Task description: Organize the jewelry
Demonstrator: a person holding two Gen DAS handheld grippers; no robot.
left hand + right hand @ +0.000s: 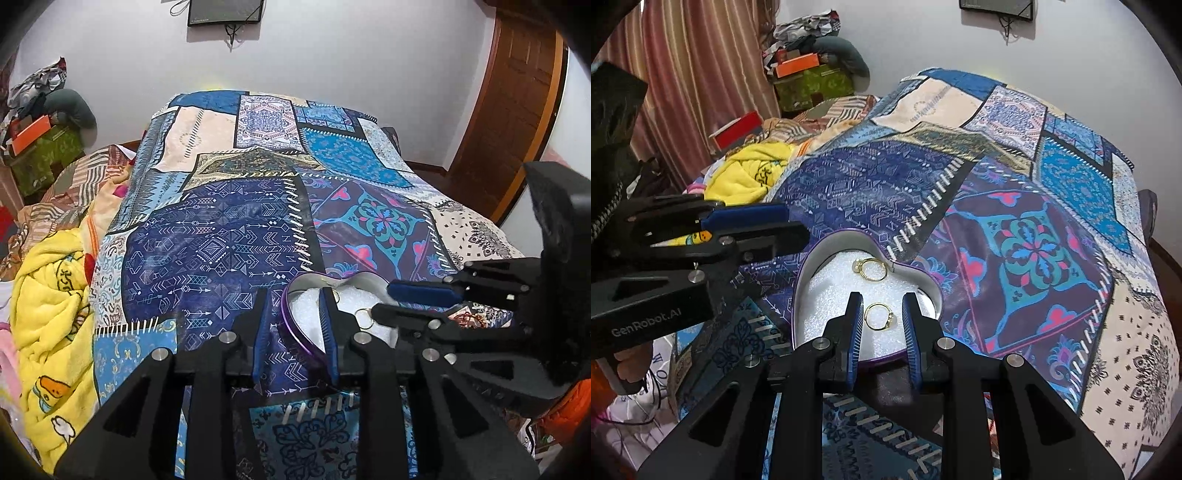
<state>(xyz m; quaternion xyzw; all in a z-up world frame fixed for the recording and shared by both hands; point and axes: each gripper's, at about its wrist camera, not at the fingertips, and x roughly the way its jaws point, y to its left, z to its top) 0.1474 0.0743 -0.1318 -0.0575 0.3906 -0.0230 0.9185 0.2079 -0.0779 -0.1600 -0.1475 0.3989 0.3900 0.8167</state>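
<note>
Two gold rings lie inside a heart-shaped box (871,295), the landmark for every entry below. The box has a purple outer wall, a pale inner wall and a white foam lining, and it rests on a patchwork bedspread (1027,258) covering a bed.

Ring one (871,269): on the foam toward the notch of the heart, lying flat, with a small pale setting at its left side.

Ring two (880,316): on the foam nearer the point of the heart, lying flat and apart from ring one. It sits between the two fingers of the right gripper (880,325), touching neither as far as the right wrist view shows.

Right gripper: reaches over the near edge of the box, jaws spread, blue pads facing each other on either side of ring two.

Left gripper (295,325): at the left side of the box, jaws spread and holding nothing. In its own view one finger stands over the box's purple wall and the other over the bedspread outside it.

Yellow blanket (51,314): bunched up well to the left of the box, at the edge of the bedspread.

Wooden door (517,103): far beyond the box, to the right, set in a pale wall.
</note>
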